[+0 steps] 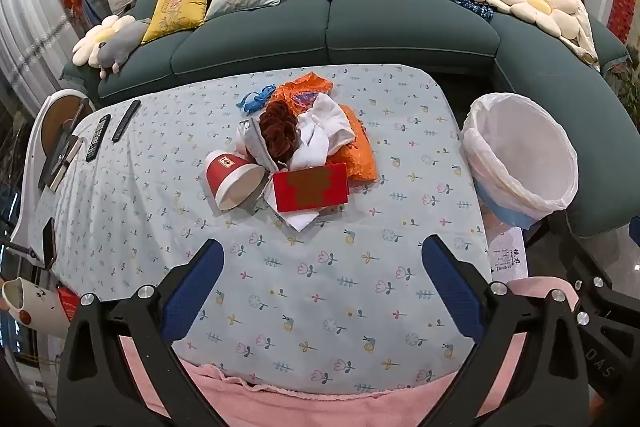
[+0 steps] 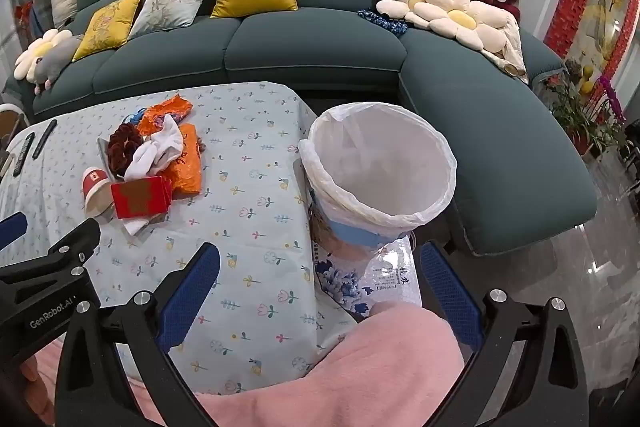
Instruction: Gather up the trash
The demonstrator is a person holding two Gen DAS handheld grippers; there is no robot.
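Note:
A heap of trash lies mid-table: a tipped red paper cup [image 1: 234, 179], a red envelope [image 1: 311, 187], white crumpled tissue [image 1: 324, 131], orange wrappers [image 1: 356, 151], a dark red scrunchie [image 1: 280, 129] and a blue scrap [image 1: 256, 98]. The heap also shows in the right wrist view [image 2: 152, 163]. A white-lined trash bin [image 1: 524, 159] stands off the table's right edge, also seen in the right wrist view [image 2: 380, 163]. My left gripper [image 1: 322, 287] is open and empty, near of the heap. My right gripper [image 2: 320, 291] is open and empty, just before the bin.
The table wears a flowered light-blue cloth [image 1: 320, 287]. Two remotes [image 1: 98, 137] lie at its far left. A green sofa [image 1: 360, 27] with cushions and plush toys runs behind. Pink fabric [image 2: 380, 367] lies at the near edge. A mug [image 1: 32, 307] sits at lower left.

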